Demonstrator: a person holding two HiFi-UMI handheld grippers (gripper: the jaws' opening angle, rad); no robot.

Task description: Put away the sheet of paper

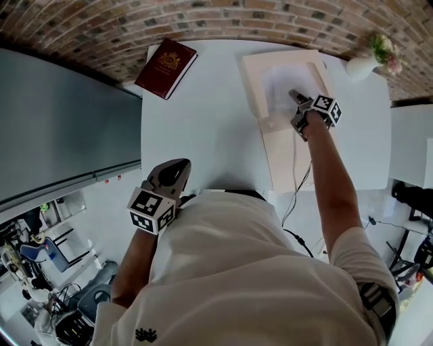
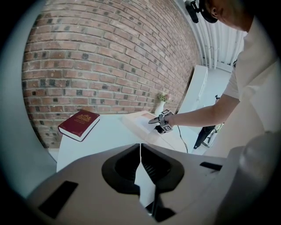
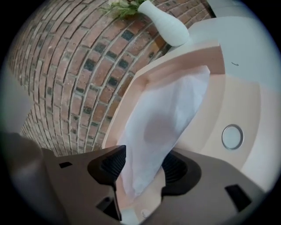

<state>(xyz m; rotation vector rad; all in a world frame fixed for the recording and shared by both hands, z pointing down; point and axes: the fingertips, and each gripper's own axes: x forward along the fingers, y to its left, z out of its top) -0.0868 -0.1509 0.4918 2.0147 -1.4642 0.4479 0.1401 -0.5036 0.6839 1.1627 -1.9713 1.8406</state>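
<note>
R gripper (image 3: 142, 169) jaws wide, sheet of paper (image 3: 167, 114) loose btwn them in folder (image 3: 239, 99), so prob. release step; next: back out straight w/o snagging; L gripper (image 2: 140, 165) jaws together, empty.

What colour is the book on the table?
The book is dark red with a gold emblem on its cover; the left gripper view shows it best.

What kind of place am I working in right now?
Probably an office or lab mock-up: a white table stands against a brick wall, dressed with a red book and a vase of flowers, while equipment clutters the floor beside it.
</note>
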